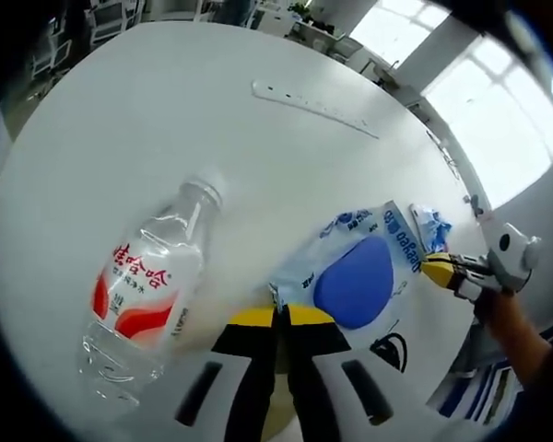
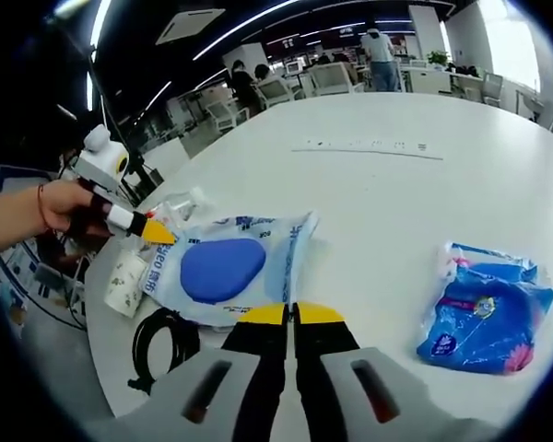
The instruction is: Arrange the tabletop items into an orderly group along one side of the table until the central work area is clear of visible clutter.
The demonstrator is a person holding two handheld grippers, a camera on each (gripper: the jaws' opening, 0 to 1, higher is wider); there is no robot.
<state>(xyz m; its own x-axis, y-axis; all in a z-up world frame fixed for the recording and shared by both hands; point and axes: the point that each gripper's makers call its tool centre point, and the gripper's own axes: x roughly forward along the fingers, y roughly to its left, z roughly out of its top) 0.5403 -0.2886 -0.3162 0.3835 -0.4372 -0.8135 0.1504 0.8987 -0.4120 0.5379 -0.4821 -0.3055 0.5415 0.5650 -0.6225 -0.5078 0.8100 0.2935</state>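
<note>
Lying on its side on the white table (image 1: 166, 101), a clear water bottle (image 1: 147, 281) with a red label sits just left of the left gripper (image 1: 281, 318), whose yellow-tipped jaws are pressed together on nothing. Beside them lies a plastic pouch (image 1: 355, 272) with a blue oval. In the right gripper view, the right gripper (image 2: 290, 316) also has its jaws closed and empty at the pouch's near edge. A blue packet (image 2: 484, 318) lies apart to the right, a black cable (image 2: 161, 341) near the table's edge, and a white strip (image 2: 364, 147) farther off.
</note>
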